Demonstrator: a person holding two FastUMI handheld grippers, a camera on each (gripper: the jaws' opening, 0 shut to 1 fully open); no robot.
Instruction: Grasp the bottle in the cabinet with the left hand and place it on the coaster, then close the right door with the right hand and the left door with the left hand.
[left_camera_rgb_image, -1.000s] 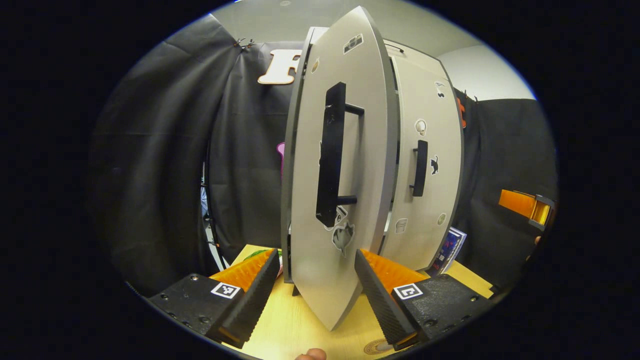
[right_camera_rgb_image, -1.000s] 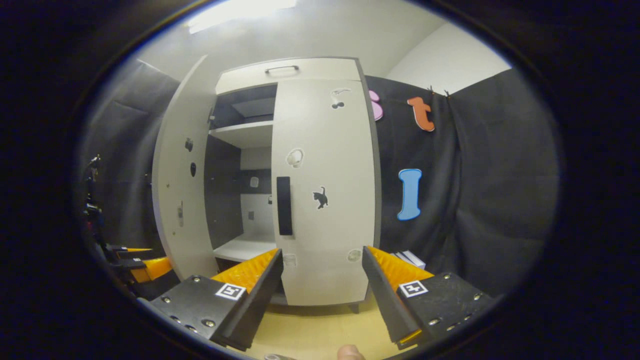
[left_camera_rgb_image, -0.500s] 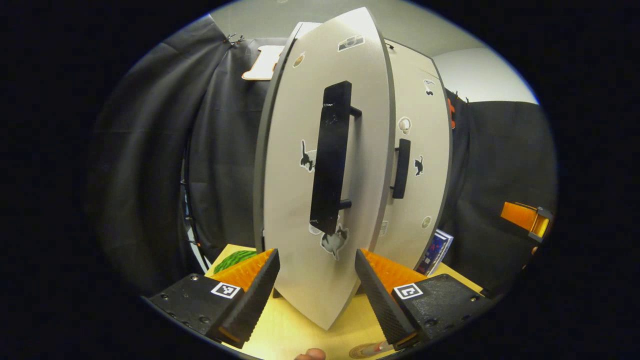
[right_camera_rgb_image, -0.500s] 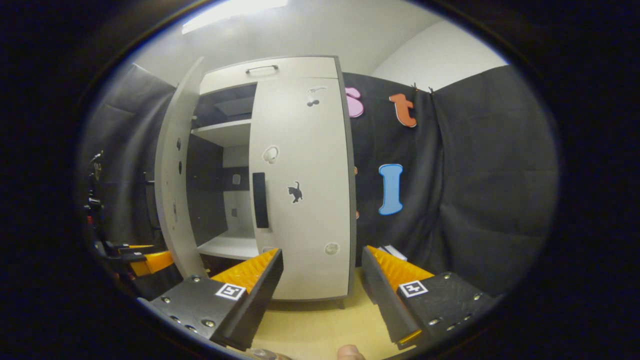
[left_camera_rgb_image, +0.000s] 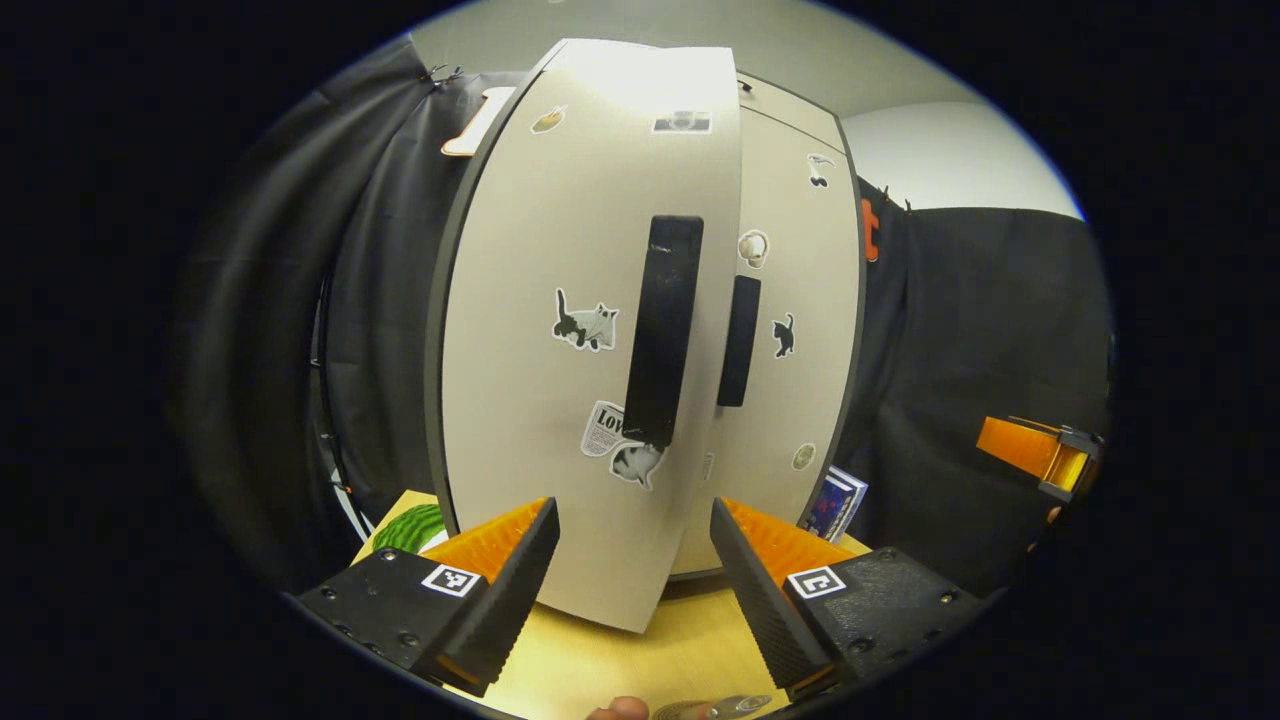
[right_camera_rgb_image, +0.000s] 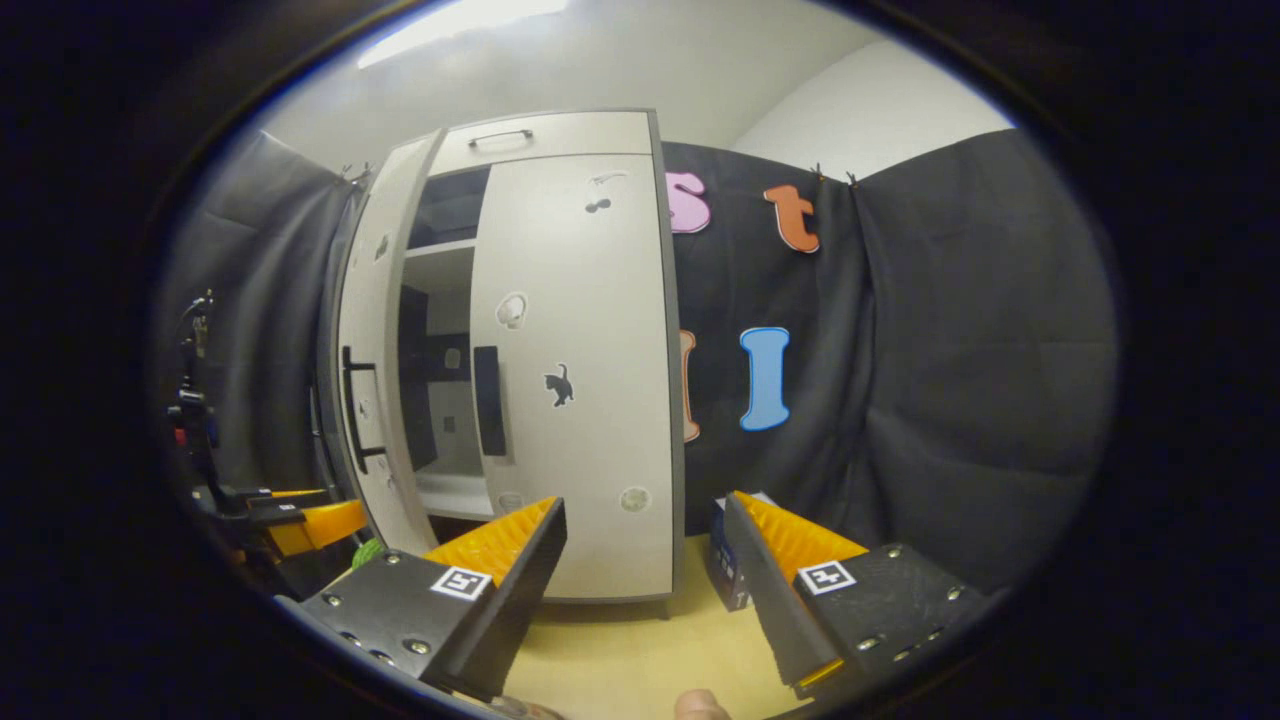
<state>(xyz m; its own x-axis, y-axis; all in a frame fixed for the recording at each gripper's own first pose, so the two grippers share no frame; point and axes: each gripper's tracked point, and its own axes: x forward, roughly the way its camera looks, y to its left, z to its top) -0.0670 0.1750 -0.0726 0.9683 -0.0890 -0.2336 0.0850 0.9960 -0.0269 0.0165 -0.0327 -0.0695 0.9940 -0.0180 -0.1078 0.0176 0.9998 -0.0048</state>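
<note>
Left door (left_camera_rgb_image: 560, 400) ajar, right door (right_camera_rgb_image: 590, 400) closed, wooden table (right_camera_rgb_image: 640, 650).

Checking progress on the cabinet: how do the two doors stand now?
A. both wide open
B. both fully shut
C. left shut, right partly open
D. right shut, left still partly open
D: in the right gripper view the right door lies flush, while the left door stands ajar with dark interior between them.

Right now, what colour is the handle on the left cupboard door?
Black; the handle shows best in the left gripper view.
</note>
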